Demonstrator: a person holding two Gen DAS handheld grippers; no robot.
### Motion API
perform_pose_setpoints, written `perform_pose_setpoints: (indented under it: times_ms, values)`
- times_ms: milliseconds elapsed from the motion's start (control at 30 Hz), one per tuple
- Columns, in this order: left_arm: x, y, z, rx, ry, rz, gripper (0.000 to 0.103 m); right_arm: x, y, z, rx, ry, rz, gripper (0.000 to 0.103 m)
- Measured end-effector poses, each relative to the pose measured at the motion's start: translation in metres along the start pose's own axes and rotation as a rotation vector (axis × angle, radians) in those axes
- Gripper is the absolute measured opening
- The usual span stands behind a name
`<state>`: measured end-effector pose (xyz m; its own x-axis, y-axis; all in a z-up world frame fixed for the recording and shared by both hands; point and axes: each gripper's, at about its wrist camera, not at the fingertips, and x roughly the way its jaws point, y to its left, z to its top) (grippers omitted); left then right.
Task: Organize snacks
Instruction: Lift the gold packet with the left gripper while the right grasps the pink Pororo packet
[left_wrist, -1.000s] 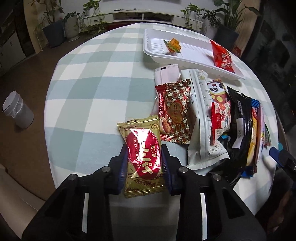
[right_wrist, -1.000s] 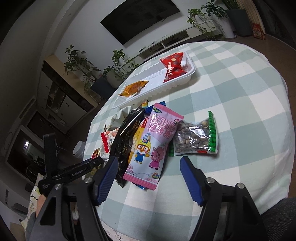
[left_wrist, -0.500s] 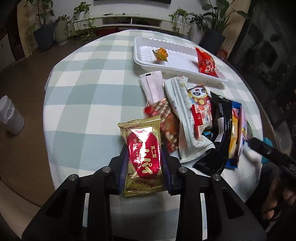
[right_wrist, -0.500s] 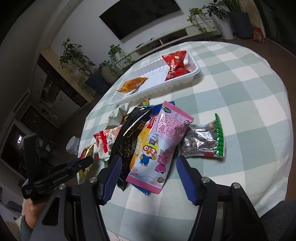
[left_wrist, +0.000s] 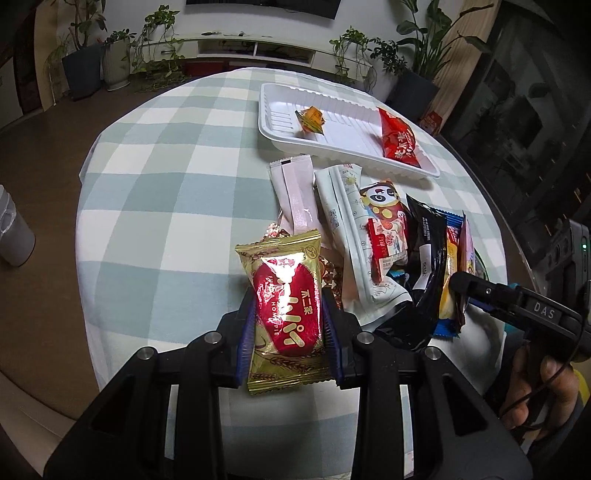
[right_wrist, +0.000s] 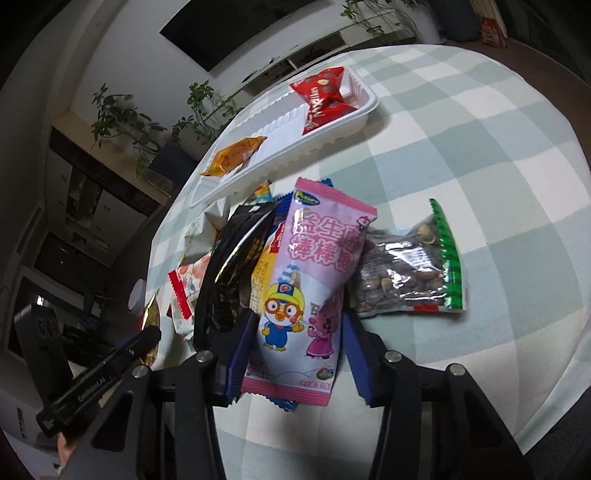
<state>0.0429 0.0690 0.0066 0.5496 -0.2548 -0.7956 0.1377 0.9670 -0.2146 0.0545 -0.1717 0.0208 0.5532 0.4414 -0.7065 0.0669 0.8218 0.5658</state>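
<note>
A gold-and-red foil pie packet (left_wrist: 286, 317) is clamped between the left gripper (left_wrist: 288, 328) fingers. The right gripper (right_wrist: 297, 354) fingers straddle a pink cartoon candy packet (right_wrist: 306, 295), not visibly closed on it. Carrying to the white plastic tray (left_wrist: 269, 122) ahead is judged next.

My left wrist camera and my right one both look closely across the snack pile toward the far white ribbed plastic tray (left_wrist: 347, 122) (right_wrist: 280, 129).

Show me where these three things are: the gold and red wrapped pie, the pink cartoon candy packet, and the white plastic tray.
gold and red wrapped pie (left_wrist: 284, 314): left wrist view, red oval label.
pink cartoon candy packet (right_wrist: 306, 291): right wrist view, middle of its front.
white plastic tray (left_wrist: 351, 122): left wrist view, bare ribbed floor.
</note>
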Motion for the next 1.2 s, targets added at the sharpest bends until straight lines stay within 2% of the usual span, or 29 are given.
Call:
perform_pose_setpoints:
  times_ms: [367,567,767,1000,1133,1200]
  values:
    - [-0.001,-0.002,-0.001,-0.002,0.0,-0.002,0.03,-0.007,-0.003,-0.002,0.009,-0.021,0.035,0.034]
    - [0.0,-0.001,-0.001,-0.006,-0.001,-0.007,0.03,-0.014,-0.008,-0.009,0.045,-0.021,0.061,0.033]
    - [-0.002,0.0,-0.001,-0.011,-0.007,-0.016,0.03,-0.027,-0.008,-0.012,0.048,-0.059,0.07,0.033]
    - [-0.005,0.005,0.0,-0.043,-0.012,-0.064,0.03,-0.038,-0.014,-0.011,0.071,-0.075,0.092,0.033]
    - [-0.011,0.02,0.007,-0.109,-0.031,-0.155,0.03,-0.064,-0.024,0.007,0.107,-0.142,0.089,0.033]
    - [-0.017,0.026,0.017,-0.119,-0.048,-0.151,0.03,-0.081,-0.034,0.02,0.129,-0.197,0.073,0.033]
